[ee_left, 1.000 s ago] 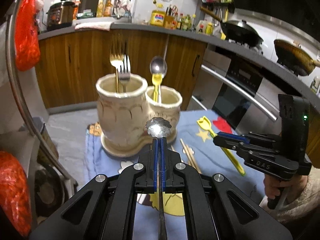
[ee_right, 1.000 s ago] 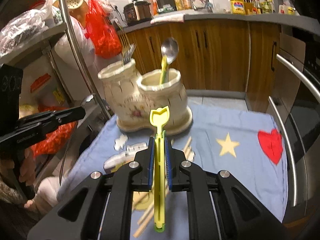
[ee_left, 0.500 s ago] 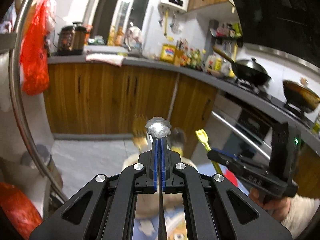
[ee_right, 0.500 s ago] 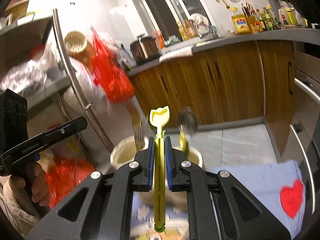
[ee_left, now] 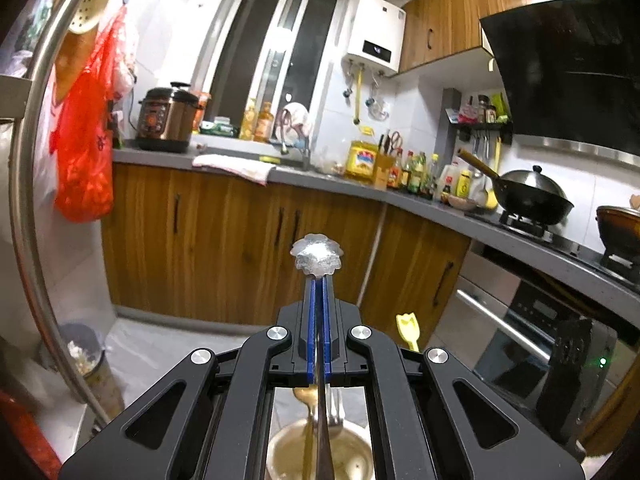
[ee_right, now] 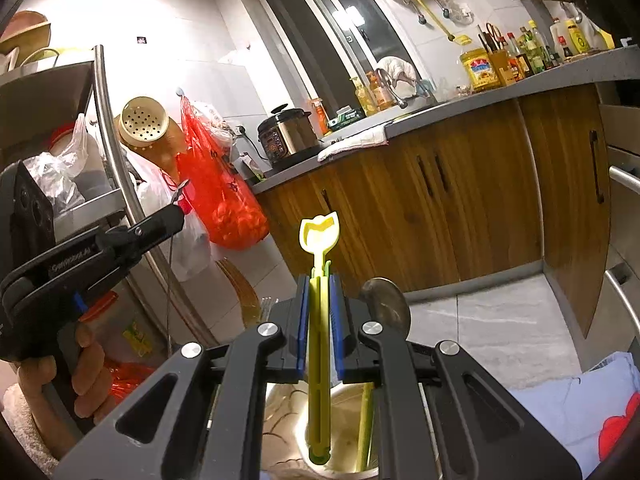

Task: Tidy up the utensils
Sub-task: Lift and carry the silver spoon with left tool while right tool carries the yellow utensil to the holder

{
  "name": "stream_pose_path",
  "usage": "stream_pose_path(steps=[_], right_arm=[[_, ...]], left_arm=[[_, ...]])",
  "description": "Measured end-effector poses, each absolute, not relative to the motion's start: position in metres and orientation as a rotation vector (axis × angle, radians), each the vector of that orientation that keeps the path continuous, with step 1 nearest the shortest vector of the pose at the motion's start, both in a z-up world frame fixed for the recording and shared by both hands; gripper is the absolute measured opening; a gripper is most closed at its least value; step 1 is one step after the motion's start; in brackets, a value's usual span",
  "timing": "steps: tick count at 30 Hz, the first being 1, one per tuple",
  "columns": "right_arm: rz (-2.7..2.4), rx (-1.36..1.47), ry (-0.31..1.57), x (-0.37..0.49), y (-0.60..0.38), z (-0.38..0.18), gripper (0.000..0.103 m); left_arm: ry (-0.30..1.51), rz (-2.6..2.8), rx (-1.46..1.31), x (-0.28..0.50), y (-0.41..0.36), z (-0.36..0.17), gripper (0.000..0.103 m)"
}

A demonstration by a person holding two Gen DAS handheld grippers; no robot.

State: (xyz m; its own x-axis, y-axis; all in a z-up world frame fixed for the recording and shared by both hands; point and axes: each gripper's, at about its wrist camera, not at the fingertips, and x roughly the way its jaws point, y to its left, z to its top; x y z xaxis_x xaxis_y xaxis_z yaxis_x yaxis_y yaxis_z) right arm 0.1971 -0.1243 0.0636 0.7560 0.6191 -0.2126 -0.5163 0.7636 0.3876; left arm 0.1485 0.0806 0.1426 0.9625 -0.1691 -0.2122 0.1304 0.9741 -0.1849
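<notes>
Where wooden cabinets (ee_left: pixel 224 240) line the kitchen, a grey countertop (ee_left: pixel 320 182) runs.

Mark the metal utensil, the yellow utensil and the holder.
metal utensil (ee_left: pixel 317 255), left wrist view, scalloped handle end.
yellow utensil (ee_right: pixel 319 233), right wrist view, tulip-shaped handle end.
holder (ee_left: pixel 352 454), left wrist view, inner wall.

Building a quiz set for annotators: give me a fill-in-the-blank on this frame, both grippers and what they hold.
1. The right gripper is shut on a slim plastic utensil coloured ____.
2. The left gripper is shut on a metal utensil whose scalloped end points ____.
3. Below each gripper sits the mouth of a ceramic ____.
4. A red bag hangs left of the ____ cabinets.

Missing words: yellow; up; holder; wooden
</notes>
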Motion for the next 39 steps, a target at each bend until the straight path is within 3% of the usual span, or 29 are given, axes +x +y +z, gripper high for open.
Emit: stream_pose_path(steps=[6, 39], right_arm=[[0.632, 0.328, 0.341, 0.203, -0.123, 0.049, 0.010], [0.512, 0.138, 0.452, 0.160, -0.134, 0.011, 0.010]], left_arm=[[0.170, -0.127, -0.134, 0.149, 0.073, 0.133, 0.004], [0.442, -0.174, -0.096, 0.114, 0.075, 0.085, 0.004]])
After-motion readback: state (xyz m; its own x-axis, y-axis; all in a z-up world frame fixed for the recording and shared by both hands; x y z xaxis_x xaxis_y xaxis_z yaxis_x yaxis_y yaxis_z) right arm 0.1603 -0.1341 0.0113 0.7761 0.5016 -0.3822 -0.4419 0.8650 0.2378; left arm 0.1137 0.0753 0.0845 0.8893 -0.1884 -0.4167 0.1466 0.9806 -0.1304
